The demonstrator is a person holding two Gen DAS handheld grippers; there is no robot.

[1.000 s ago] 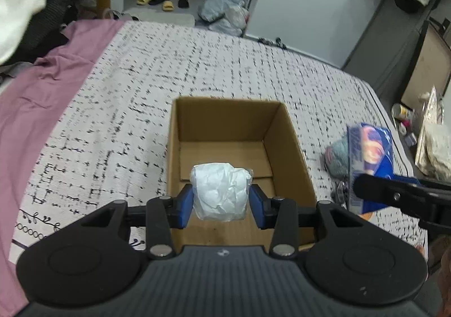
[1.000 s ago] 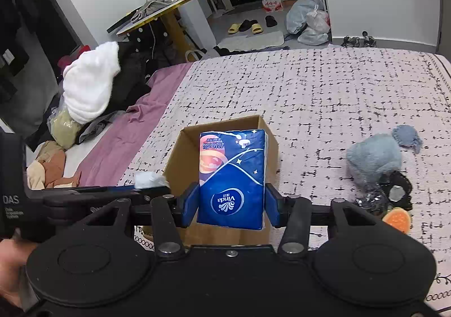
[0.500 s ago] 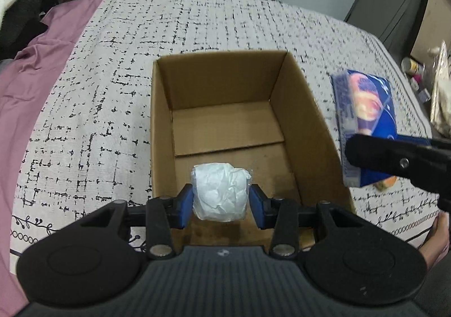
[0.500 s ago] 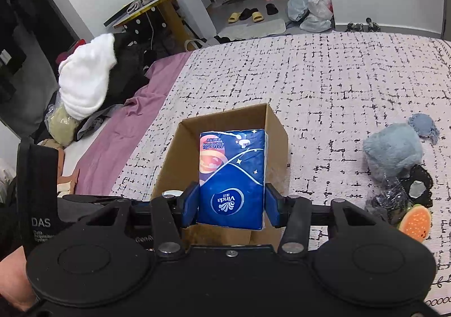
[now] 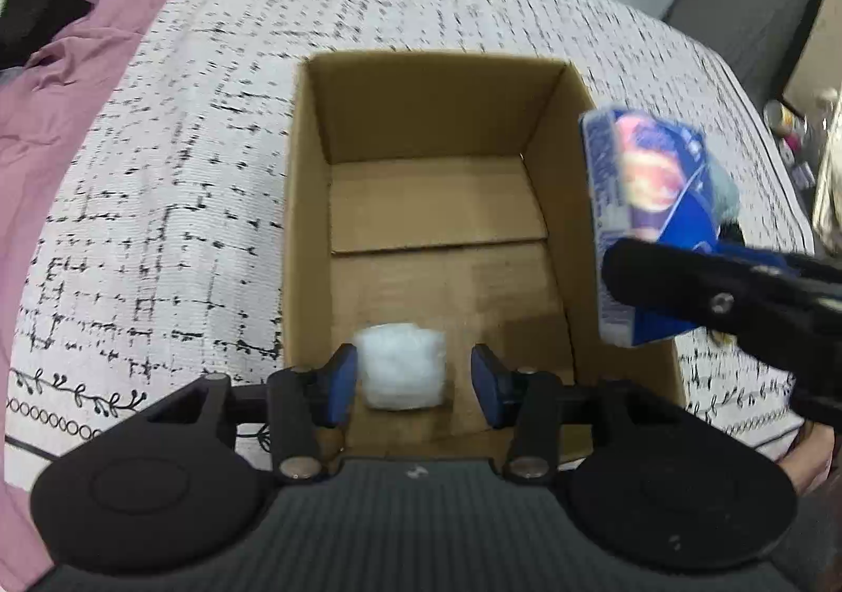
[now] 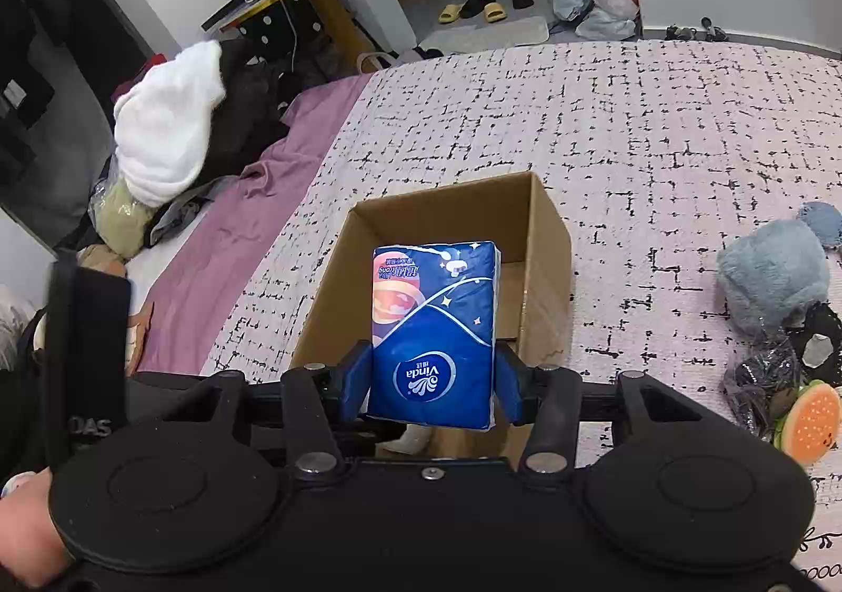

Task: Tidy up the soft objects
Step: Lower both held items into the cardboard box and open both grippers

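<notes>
An open cardboard box (image 5: 308, 202) stands on the patterned bedspread; it also shows in the right wrist view (image 6: 547, 244). My left gripper (image 5: 413, 384) is open over the box's near end. A white crumpled wad (image 5: 402, 365) sits between its pads, loose, against the left pad and apart from the right one. My right gripper (image 6: 431, 387) is shut on a blue Vinda tissue pack (image 6: 434, 329) and holds it upright above the box's right wall. The pack also shows in the left wrist view (image 5: 650, 223).
A blue plush toy (image 6: 768, 276), a dark bagged item (image 6: 763, 381) and an orange slice toy (image 6: 810, 421) lie right of the box. A purple sheet (image 6: 221, 276) and a clothes pile with a white towel (image 6: 168, 118) are at the left.
My left gripper has opened and released the white wad over the box. My right gripper has carried the tissue pack closer, over the box's right wall.
</notes>
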